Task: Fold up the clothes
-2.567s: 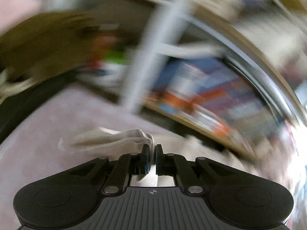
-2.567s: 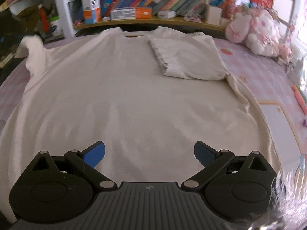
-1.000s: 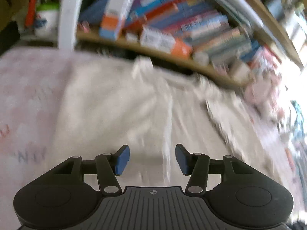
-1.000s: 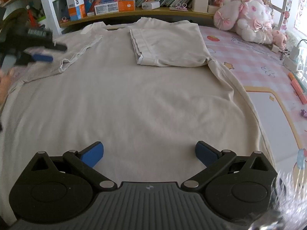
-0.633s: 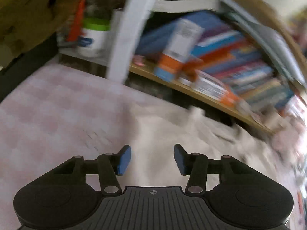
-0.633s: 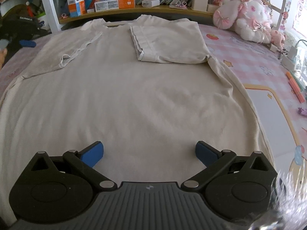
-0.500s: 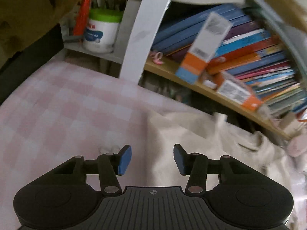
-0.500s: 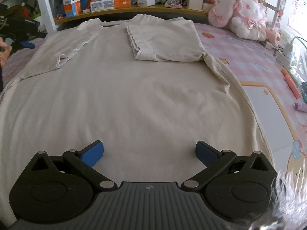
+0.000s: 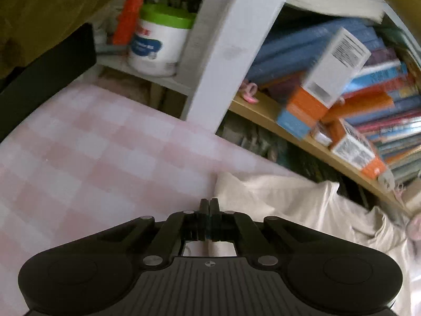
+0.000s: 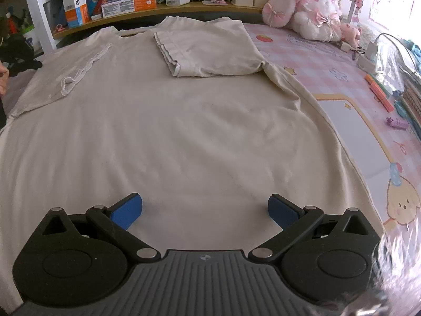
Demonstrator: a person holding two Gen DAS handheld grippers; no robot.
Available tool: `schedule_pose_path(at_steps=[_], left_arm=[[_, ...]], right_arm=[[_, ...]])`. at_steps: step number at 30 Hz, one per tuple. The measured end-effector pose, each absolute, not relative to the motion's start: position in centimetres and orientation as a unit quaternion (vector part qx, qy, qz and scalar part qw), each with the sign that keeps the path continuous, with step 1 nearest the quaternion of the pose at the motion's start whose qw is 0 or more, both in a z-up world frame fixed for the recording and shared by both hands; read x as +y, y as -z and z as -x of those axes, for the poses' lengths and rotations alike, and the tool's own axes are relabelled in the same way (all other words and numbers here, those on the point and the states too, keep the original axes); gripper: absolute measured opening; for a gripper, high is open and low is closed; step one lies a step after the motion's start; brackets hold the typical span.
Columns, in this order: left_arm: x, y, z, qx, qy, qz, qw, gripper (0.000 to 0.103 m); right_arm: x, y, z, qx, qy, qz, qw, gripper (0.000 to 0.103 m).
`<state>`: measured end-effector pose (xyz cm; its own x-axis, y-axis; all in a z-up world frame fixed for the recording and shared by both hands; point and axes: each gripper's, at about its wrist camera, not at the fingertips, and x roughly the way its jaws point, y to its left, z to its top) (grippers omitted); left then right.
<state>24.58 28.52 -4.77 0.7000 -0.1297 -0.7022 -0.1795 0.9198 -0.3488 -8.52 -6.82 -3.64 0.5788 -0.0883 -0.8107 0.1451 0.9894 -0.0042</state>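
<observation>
At shirt's left edge, my left gripper (image 9: 209,205) has just closed, apparently pinching cream cotton T-shirt (image 10: 184,121); side fold comes next. Right gripper (image 10: 205,209) gapes empty.

Matt cream cloth T-shirt (image 10: 184,131) lies on a pink checked fabric sheet (image 9: 92,158).

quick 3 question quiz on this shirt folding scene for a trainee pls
1. True or false: both sleeves of the cream T-shirt are folded in onto the body.
2. Which gripper is open: A) the left gripper or B) the right gripper?
3. Fill in: the plush toy sits at the shirt's far ____ side in the right wrist view.

Key: 1 true; 2 B; 3 right
</observation>
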Motion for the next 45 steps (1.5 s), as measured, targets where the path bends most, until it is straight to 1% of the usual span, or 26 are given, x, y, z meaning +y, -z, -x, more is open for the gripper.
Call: schedule_pose_path(at_steps=[3,7,11,12,15,19,21,22,24,28,29,30,31,33,35,36,40,42,45], left_arm=[[28.3,4.5,-25.0,0.393,-0.003,0.172,0.904,0.0],[29.2,4.6,-24.9,0.388,-0.01,0.191,0.902,0.0],[29.2,4.6,-24.9,0.391,-0.006,0.191,0.901,0.0],[29.3,4.5,-24.8,0.391,-0.008,0.192,0.9,0.003],[29.9,4.1,-23.9,0.384,-0.025,0.195,0.902,0.003],[30.3,2.6,-20.4,0.357,0.013,0.188,0.915,0.006],[30.2,2.0,-17.8,0.355,0.027,0.165,0.92,0.012],[29.9,1.8,-16.1,0.357,0.031,0.154,0.921,0.014],[29.5,1.5,-12.8,0.361,0.041,0.131,0.922,0.022],[28.3,0.6,-6.4,0.363,0.046,0.096,0.926,0.026],[28.0,0.3,-4.8,0.363,0.044,0.091,0.926,0.031],[27.7,0.0,-3.1,0.362,0.039,0.09,0.927,0.039],[27.4,-0.2,-1.4,0.359,0.032,0.093,0.928,0.043],[26.6,-0.7,1.8,0.351,0.015,0.101,0.931,0.06],[25.0,-0.9,4.8,0.344,0.004,0.103,0.933,0.068],[24.3,-1.0,6.0,0.341,-0.001,0.101,0.935,0.071],[20.9,-1.2,10.0,0.34,-0.018,0.089,0.936,0.074],[19.2,-1.4,11.7,0.337,-0.021,0.088,0.937,0.079],[16.9,-1.4,14.2,0.336,-0.029,0.086,0.937,0.079]], right_arm=[[-6.6,3.8,8.2,0.451,0.067,-0.036,0.889,0.103],[-6.4,3.8,8.0,0.45,0.067,-0.031,0.89,0.103],[-6.3,3.8,7.8,0.447,0.064,-0.022,0.892,0.103],[-6.3,3.8,7.8,0.446,0.064,-0.02,0.893,0.103],[-6.2,3.7,7.9,0.446,0.066,-0.012,0.892,0.103],[-5.8,3.3,8.8,0.442,0.061,0.002,0.895,0.103],[-5.7,3.2,9.4,0.44,0.056,0.004,0.896,0.103],[-5.8,3.1,9.6,0.439,0.053,0.003,0.897,0.103],[-5.9,2.9,9.7,0.436,0.047,0.003,0.899,0.103],[-6.4,2.2,10.0,0.421,0.025,0.003,0.907,0.103],[-6.5,1.9,10.1,0.416,0.016,0.004,0.909,0.103],[-6.6,1.7,10.3,0.411,0.007,0.004,0.912,0.103],[-6.7,1.5,10.5,0.407,-0.003,0.005,0.914,0.103],[-7.1,1.0,11.2,0.399,-0.023,0.008,0.917,0.103],[-7.7,0.4,12.1,0.388,-0.041,0.01,0.921,0.103],[-8.1,0.2,12.6,0.382,-0.05,0.011,0.923,0.103],[-10.1,-0.5,14.5,0.368,-0.078,0.007,0.926,0.103],[-11.2,-0.6,15.6,0.363,-0.089,0.006,0.928,0.103],[-12.9,-0.6,17.5,0.357,-0.103,0.005,0.928,0.103]])
